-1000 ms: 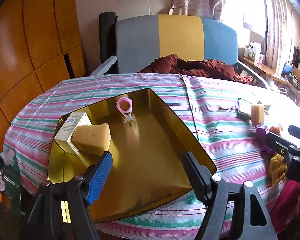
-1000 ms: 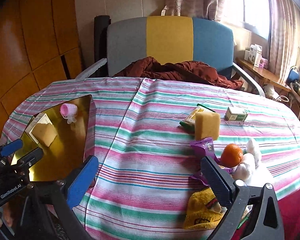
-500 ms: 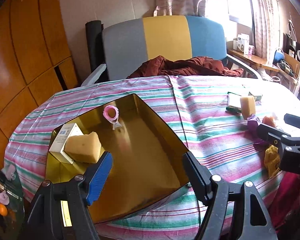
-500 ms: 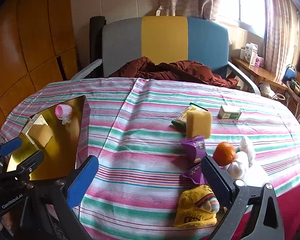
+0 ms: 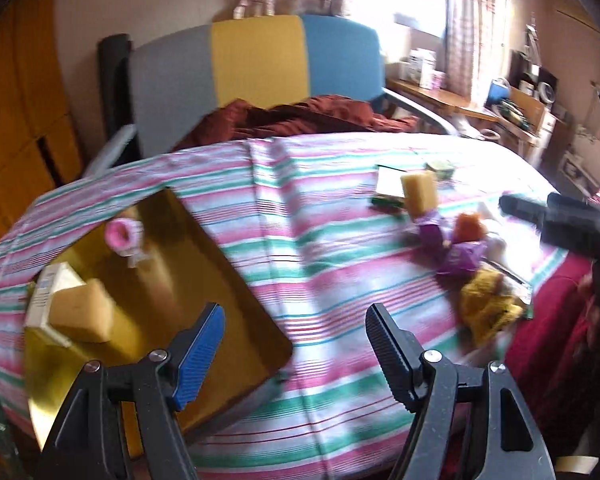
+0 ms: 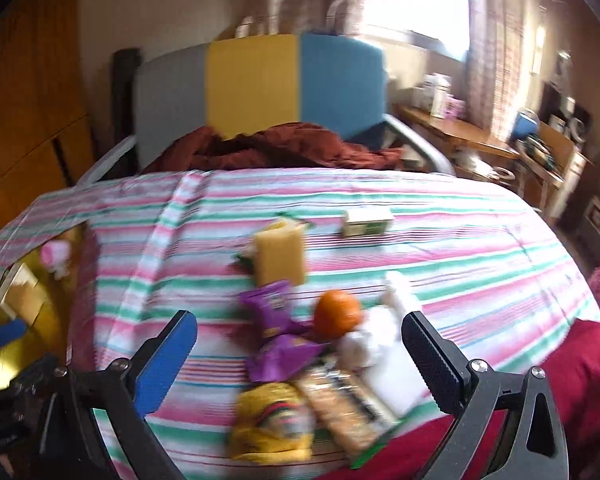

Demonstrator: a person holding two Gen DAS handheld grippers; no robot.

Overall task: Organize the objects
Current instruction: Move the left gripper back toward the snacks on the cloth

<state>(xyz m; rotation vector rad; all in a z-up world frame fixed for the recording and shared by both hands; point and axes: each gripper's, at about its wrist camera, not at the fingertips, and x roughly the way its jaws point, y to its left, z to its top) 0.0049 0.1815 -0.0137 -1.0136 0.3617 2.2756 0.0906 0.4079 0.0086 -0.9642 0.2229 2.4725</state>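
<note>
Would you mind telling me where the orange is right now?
In the right wrist view the orange sits on the striped tablecloth at the near right, between the purple packets and the white items.

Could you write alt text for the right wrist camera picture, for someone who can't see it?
An open, empty gripper hangs over a pile at the near edge of a striped tablecloth: an orange, purple packets, a yellow knitted thing and a yellow sponge. A gold tray sits far left. The picture is motion-blurred.
</note>
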